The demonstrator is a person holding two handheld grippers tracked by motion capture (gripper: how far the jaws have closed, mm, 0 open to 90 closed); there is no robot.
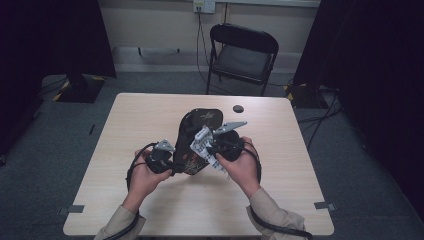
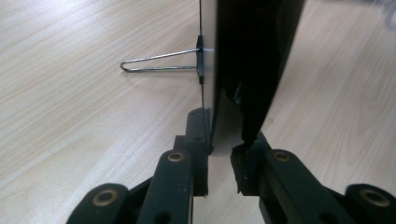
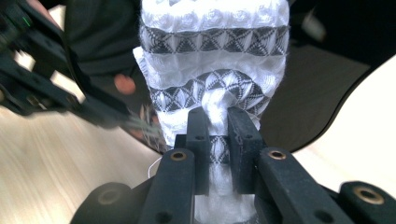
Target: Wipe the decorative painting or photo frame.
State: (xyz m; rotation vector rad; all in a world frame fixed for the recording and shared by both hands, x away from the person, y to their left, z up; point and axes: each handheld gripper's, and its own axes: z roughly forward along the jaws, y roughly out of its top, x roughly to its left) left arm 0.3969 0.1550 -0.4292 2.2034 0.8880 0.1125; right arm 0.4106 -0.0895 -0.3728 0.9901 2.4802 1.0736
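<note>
While the left gripper (image 2: 219, 154) pinches the near edge of a black clipboard (image 1: 196, 137) standing on the wooden table (image 1: 150, 120), the right gripper (image 3: 218, 126) clamps a bunched white patterned cloth (image 3: 215, 60) held against the board.

Looks like a recording lab or studio: black curtains (image 1: 45, 35) on both sides, grey carpet (image 1: 360, 190), lone folding chair (image 1: 242, 57), tape marks (image 1: 75, 209) round a bare wooden table (image 1: 150, 120).
</note>
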